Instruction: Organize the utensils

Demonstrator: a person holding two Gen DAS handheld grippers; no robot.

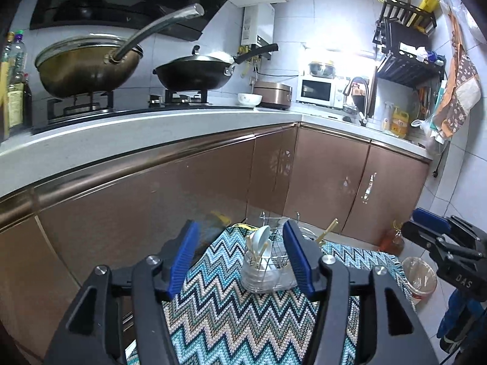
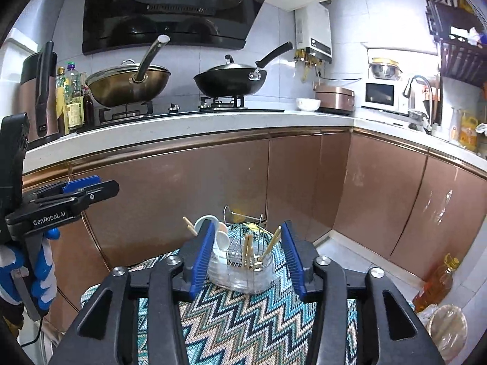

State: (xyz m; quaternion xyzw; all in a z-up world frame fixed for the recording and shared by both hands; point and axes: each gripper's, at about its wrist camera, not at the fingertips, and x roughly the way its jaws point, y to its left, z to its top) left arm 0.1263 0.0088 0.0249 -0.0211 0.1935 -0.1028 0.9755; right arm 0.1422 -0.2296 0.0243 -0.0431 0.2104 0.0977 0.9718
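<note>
Clear plastic utensil holder with a wire-rack insert (image 2: 243, 269) stands upright near the far edge of a surface covered by a teal, black and beige zigzag-knit cloth (image 2: 243, 328). White ceramic spoons (image 2: 220, 240) lean in its left section; pale wooden chopsticks (image 2: 247, 251) stand tilted in the middle and right sections. Left gripper (image 1: 240, 252), black with blue pads, hangs above the cloth, jaws spread, nothing between the pads. Right gripper (image 2: 246, 255), same build, likewise spread and empty, short of the holder. Brown cabinet fronts (image 2: 304, 182) and a white kitchen counter (image 2: 182, 127) lie behind.
</note>
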